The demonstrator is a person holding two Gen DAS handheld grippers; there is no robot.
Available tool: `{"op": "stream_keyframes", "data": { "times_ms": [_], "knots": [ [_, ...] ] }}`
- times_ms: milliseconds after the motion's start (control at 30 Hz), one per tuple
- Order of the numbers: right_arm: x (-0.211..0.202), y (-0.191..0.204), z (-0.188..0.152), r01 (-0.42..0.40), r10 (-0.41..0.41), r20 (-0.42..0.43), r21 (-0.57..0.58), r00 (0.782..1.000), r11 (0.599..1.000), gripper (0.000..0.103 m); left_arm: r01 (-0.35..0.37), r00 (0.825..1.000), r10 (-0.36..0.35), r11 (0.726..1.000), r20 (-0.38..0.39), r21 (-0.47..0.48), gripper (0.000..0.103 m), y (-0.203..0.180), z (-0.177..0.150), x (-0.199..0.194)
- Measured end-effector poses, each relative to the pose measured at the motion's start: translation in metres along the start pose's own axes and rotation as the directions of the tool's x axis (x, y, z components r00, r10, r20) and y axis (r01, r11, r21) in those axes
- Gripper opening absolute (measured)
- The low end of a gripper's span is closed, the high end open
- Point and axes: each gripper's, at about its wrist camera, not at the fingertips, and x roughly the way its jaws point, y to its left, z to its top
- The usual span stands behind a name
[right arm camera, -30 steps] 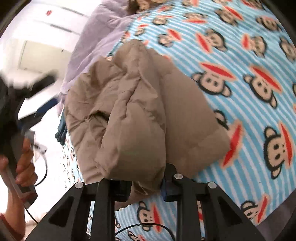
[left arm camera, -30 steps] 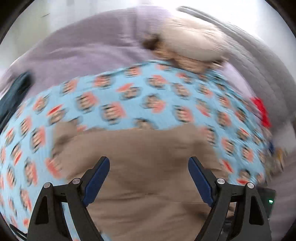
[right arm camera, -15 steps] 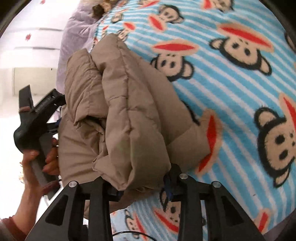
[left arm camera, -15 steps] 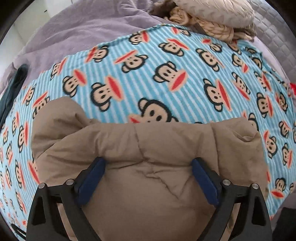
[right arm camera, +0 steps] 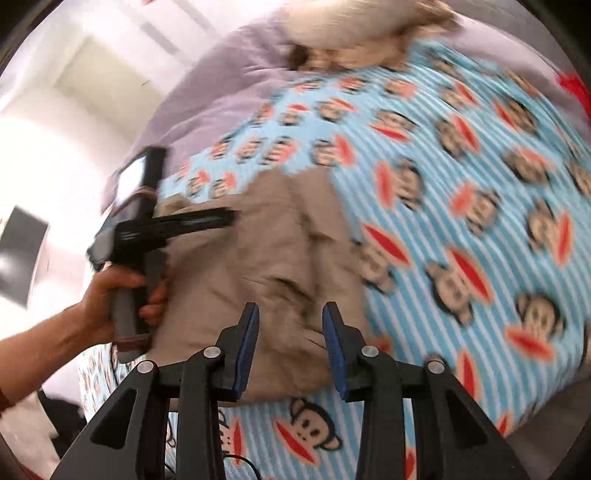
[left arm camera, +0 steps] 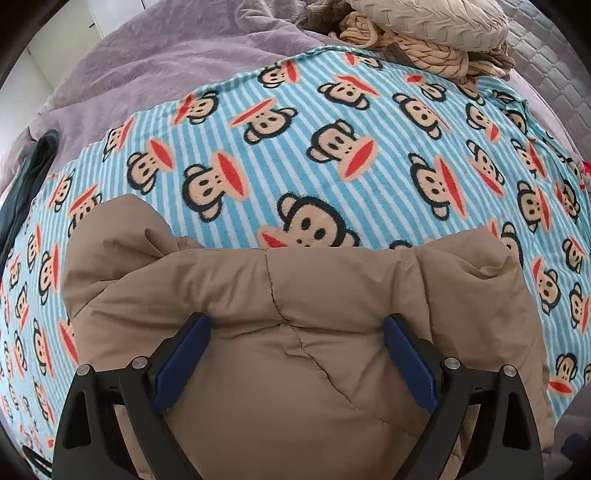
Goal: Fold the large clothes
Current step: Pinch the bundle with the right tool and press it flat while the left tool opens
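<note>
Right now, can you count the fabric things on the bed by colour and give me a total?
Tan: 1, the jacket.
Blue striped with monkeys: 1, the blanket.
Purple: 1, the cover.
Cream: 1, the knit pile; how many pieces it holds I cannot tell.
Dark: 1, the cloth at the left edge.
Total: 5

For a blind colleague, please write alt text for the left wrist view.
A folded tan padded jacket lies on a blue striped monkey-print blanket, with the left gripper wide open above it. Behind are a purple blanket and beige knitwear.
</note>
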Motion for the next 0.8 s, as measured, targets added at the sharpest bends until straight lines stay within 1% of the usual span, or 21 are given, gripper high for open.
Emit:
{"op": "stream_keyframes", "data": {
  "times_ms": [67, 133, 200, 233, 267, 333, 467, 533, 633, 700, 767, 800],
  "knots": [
    [0.028, 0.01, 0.013, 0.023, -0.027, -0.047, -0.076, 0.999, 0.997, 0.039, -0.005, 1.0, 0.005, 1.0, -0.001, 0.0, 0.095, 0.0, 0.0, -0.001],
    [0.048, 0.014, 0.012, 0.045, -0.057, -0.109, -0.112, 0.992, 0.993, 0.039, -0.013, 1.0, 0.013, 1.0, -0.002, -0.004, 0.095, 0.001, 0.0, -0.003],
    [0.072, 0.008, 0.008, 0.09, -0.117, -0.174, -0.152, 0.978, 0.984, 0.039, -0.013, 1.0, 0.013, 1.0, 0.002, -0.019, 0.095, 0.004, 0.0, -0.011],
    [0.082, 0.002, 0.005, 0.094, -0.126, -0.206, -0.158, 0.97, 0.983, 0.039, -0.01, 1.0, 0.01, 0.999, 0.005, -0.03, 0.095, 0.006, -0.001, -0.016],
    [0.088, -0.004, 0.002, 0.075, -0.107, -0.237, -0.143, 0.966, 0.987, 0.039, -0.002, 1.0, 0.002, 0.999, 0.012, -0.045, 0.095, 0.01, -0.003, -0.025],
    [0.091, -0.014, -0.003, 0.041, -0.07, -0.268, -0.11, 0.961, 0.993, 0.039, 0.006, 1.0, -0.005, 0.998, 0.025, -0.068, 0.095, 0.018, -0.009, -0.042],
    [0.096, -0.017, -0.005, 0.019, -0.057, -0.29, -0.134, 0.955, 0.991, 0.039, 0.004, 0.999, 0.004, 0.989, 0.053, -0.15, 0.095, 0.042, -0.036, -0.077],
    [0.1, -0.019, -0.004, 0.008, -0.051, -0.307, -0.14, 0.95, 0.99, 0.039, -0.01, 0.998, 0.022, 0.977, 0.055, -0.213, 0.095, 0.058, -0.056, -0.092],
    [0.108, -0.023, -0.002, -0.017, -0.038, -0.334, -0.159, 0.942, 0.987, 0.039, -0.053, 0.997, 0.068, 0.95, 0.039, -0.307, 0.095, 0.079, -0.09, -0.106],
    [0.114, -0.026, -0.002, -0.032, -0.032, -0.351, -0.174, 0.936, 0.984, 0.039, -0.074, 0.996, 0.086, 0.926, 0.015, -0.371, 0.095, 0.091, -0.115, -0.111],
    [0.117, -0.029, 0.0, -0.042, -0.028, -0.366, -0.182, 0.93, 0.982, 0.039, -0.092, 0.996, 0.089, 0.897, -0.026, -0.433, 0.095, 0.102, -0.139, -0.111],
    [0.118, -0.029, 0.0, -0.044, -0.029, -0.373, -0.186, 0.927, 0.981, 0.039, -0.096, 0.995, 0.088, 0.887, -0.039, -0.452, 0.095, 0.105, -0.147, -0.112]
  ]
}}
